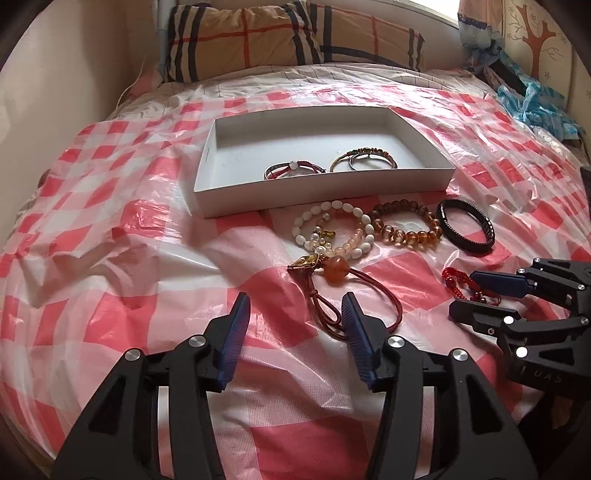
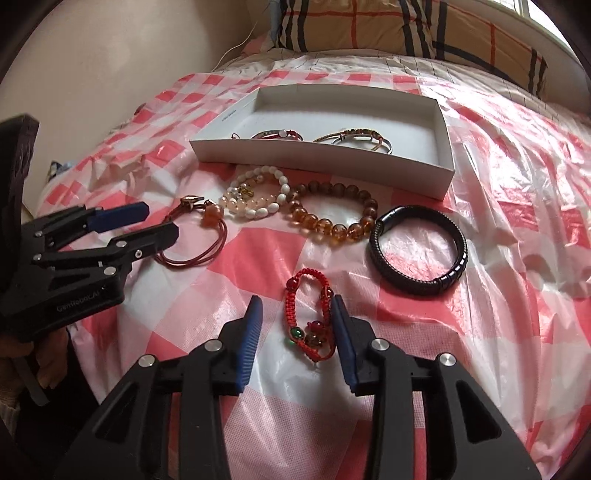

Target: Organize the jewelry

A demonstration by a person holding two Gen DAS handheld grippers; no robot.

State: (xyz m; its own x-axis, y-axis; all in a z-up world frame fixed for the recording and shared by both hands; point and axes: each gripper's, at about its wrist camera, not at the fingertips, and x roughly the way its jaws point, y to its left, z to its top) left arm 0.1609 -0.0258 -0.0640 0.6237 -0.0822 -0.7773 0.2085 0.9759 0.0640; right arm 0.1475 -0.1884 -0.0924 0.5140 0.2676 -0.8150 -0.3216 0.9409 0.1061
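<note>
A white shallow box lies on the bed with several bracelets inside. In front of it lie a white bead bracelet, an amber bead bracelet, a black bracelet, a dark red cord bracelet with an orange bead and a red woven bracelet. My left gripper is open over the cord bracelet's loop. My right gripper is open around the red woven bracelet.
The bed is covered with a crinkled red-and-white checked plastic sheet. Plaid pillows lie at the head. A wall stands at the left, and blue fabric lies at the far right.
</note>
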